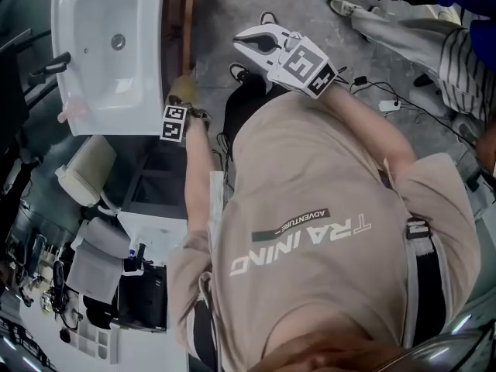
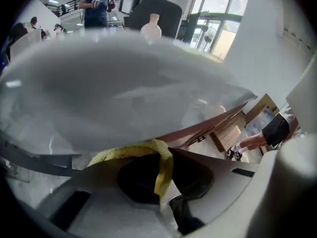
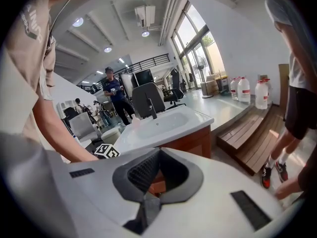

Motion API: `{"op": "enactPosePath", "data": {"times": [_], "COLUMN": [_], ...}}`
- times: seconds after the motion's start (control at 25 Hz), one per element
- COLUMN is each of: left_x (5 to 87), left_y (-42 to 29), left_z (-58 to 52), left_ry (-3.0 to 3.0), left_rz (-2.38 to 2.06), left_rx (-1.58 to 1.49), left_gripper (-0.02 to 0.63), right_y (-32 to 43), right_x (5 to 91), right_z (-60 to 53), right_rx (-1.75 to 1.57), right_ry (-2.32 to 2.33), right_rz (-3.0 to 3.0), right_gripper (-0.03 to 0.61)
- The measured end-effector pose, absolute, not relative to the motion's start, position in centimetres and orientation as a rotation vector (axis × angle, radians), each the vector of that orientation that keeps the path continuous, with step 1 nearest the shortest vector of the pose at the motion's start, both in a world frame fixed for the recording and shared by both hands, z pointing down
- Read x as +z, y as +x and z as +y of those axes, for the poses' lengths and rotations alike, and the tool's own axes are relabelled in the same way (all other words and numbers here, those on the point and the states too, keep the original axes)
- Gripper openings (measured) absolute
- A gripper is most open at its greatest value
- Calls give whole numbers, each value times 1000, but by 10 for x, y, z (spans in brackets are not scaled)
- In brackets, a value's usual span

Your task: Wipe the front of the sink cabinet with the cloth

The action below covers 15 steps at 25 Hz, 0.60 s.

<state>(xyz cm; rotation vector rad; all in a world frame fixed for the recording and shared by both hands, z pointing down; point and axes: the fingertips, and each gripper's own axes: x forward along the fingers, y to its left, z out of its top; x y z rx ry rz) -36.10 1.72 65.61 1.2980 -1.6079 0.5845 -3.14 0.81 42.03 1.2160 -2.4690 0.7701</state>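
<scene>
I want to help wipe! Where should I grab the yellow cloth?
Pinch the loose strip of the yellow cloth dangling at the left gripper, probably from below: the white sink overhangs it, and the bunched part is already clamped.

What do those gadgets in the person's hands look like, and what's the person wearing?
The left gripper and right gripper are smooth white plastic with dark inner pads; each carries a cube of black-and-white square markers. The person wears a beige short-sleeved T-shirt with white lettering.
</scene>
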Motion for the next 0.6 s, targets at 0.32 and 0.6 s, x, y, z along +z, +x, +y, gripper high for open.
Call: {"op": "enactPosePath", "data": {"times": [0.32,0.6], "left_x": [653,646], "left_y": [-328,-291], "left_z": [-12,-42], "left_ry": [1281,1345], "left_rz": [-1618,-1598], "left_rx": [538,491], "left_gripper": [40,40], "right_y": [7,24], "right_x": [419,423], "right_z": [-24,-41], "right_rx": [777,782], "right_ry": [1196,1161], "right_rz": [-2487,-2511], "right_gripper": [12,12]}}
